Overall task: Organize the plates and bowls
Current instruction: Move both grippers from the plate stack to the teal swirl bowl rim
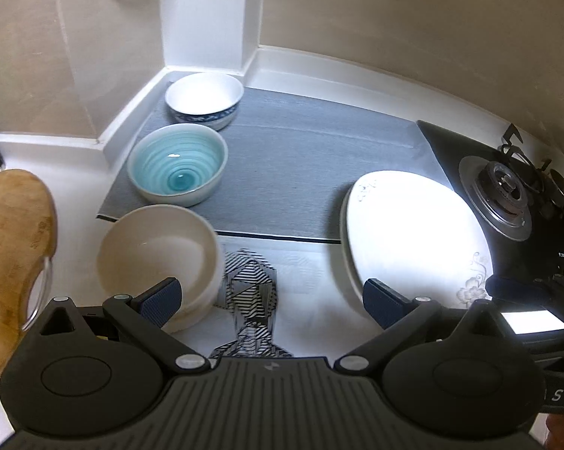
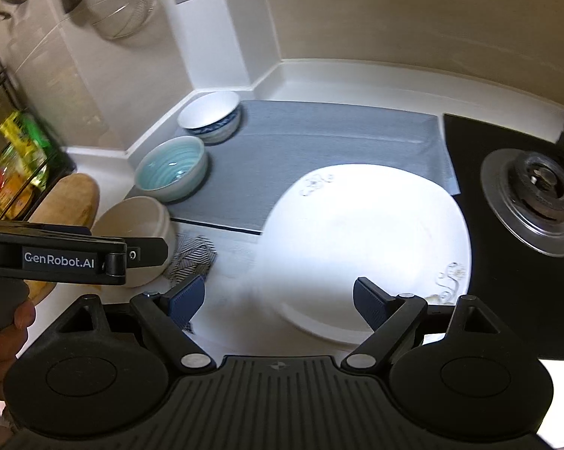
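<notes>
Both claws, the left gripper (image 1: pixel 270 296) and right gripper (image 2: pixel 278 300), gape wide and hold nothing. The white plates (image 2: pixel 368 240) sit stacked beside the stove (image 2: pixel 533 202). A bump could knock them onto it. Three bowls (image 1: pixel 176 165) line the mat's far side from the stove.

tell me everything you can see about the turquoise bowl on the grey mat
The turquoise bowl is round and looks like glazed ceramic: pale grey-white outside, its inside glossy turquoise with concentric ridges darkening toward the centre. It looks empty, stands upright and sits near the left edge of the grey mat, middle of a row between the blue-patterned bowl behind it and the cream bowl in front. Whether it touches the blue-patterned bowl is unclear. Neither pair of tongs touches it.
</notes>
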Demonstrator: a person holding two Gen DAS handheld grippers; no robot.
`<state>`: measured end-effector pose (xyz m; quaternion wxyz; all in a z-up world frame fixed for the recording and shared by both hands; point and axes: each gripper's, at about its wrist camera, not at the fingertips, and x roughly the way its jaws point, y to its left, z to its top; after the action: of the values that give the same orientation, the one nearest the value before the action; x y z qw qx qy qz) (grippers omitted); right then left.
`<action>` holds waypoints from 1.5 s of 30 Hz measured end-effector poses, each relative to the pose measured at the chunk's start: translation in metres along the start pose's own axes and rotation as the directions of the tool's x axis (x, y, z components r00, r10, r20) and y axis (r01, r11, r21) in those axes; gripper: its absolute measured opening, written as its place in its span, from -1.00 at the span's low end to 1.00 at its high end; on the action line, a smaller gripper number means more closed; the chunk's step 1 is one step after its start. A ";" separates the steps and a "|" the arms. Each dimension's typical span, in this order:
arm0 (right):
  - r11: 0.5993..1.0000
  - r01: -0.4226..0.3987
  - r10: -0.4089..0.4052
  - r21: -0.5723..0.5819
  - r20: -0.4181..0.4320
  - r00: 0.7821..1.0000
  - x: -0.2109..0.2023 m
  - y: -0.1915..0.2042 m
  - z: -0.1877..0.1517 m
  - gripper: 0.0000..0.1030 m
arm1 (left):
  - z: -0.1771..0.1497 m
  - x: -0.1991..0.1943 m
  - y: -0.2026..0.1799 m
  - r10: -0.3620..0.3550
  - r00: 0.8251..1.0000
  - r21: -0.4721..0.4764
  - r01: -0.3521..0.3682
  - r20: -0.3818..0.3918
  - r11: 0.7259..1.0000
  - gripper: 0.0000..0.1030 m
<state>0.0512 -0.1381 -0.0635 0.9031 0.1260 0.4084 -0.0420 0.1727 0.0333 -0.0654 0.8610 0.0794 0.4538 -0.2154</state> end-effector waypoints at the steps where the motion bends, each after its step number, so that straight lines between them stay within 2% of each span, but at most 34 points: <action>1: 1.000 -0.002 0.002 -0.005 0.001 1.000 0.000 0.003 0.000 0.71 | -0.001 -0.002 0.003 0.002 1.000 -0.003 -0.002 0.003 1.000 0.99; 16: 0.998 -0.025 0.025 -0.058 0.007 1.000 0.001 0.043 0.000 0.71 | -0.016 -0.026 0.046 0.024 0.999 -0.043 -0.023 0.033 0.999 0.99; 34: 0.986 -0.093 0.093 -0.139 -0.004 0.996 0.011 0.097 0.001 0.71 | -0.034 -0.051 0.106 0.134 0.991 -0.135 -0.128 0.031 0.982 0.99; 45: 0.979 -0.126 0.124 -0.158 -0.019 0.992 0.036 0.098 0.028 0.71 | -0.016 -0.029 0.114 0.154 0.988 -0.164 -0.152 -0.001 0.975 0.99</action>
<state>0.1127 -0.0501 -0.0539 0.9093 0.0791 0.4058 0.0480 0.1967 0.1492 -0.0577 0.8814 0.0421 0.4573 -0.1110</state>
